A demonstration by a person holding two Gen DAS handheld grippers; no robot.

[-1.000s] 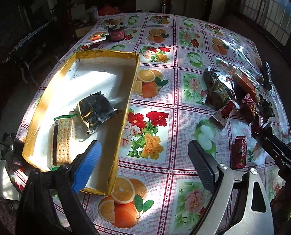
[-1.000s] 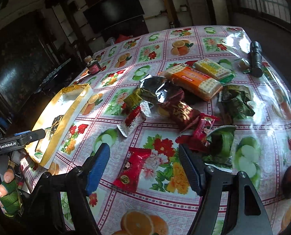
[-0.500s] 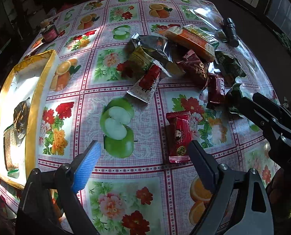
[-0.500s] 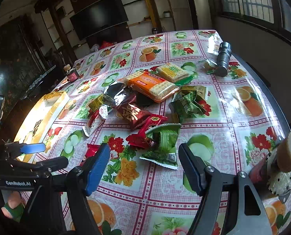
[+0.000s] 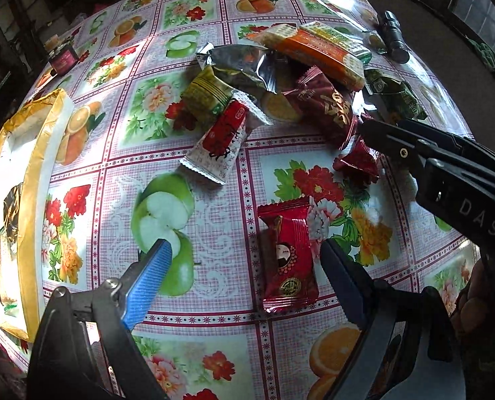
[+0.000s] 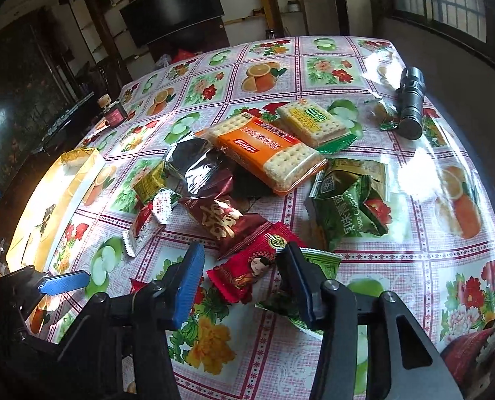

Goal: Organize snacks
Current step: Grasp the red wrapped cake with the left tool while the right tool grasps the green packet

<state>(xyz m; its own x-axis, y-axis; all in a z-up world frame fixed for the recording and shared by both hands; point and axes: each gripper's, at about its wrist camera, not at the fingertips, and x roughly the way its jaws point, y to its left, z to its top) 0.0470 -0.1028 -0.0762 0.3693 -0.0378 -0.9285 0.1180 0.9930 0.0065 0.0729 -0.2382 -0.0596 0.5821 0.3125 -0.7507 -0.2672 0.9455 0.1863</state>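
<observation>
A pile of snack packets lies mid-table. A red packet with a face [image 5: 289,256] lies alone nearest me, between the fingers of my open left gripper [image 5: 245,266], closer to the right finger. My right gripper [image 6: 244,278] is open around another red face packet [image 6: 250,266] that lies over a green packet [image 6: 314,266]; it shows from the side in the left wrist view [image 5: 414,146]. A yellow-rimmed box [image 5: 30,180] at the left holds a silver packet and crackers. An orange cracker pack [image 6: 267,150] and a dark red bag [image 6: 224,223] lie in the pile.
A black flashlight [image 6: 412,106] lies at the far right. A small dark jar [image 6: 112,113] stands at the far left. A green pea bag [image 6: 344,210] and a red-and-white packet [image 5: 220,143] lie at the pile's edges. The fruit-print tablecloth [image 5: 214,220] covers the table.
My left gripper swung right from the box to the loose red packet and closed in on it. My right gripper moved forward around the other red packet and narrowed its opening.
</observation>
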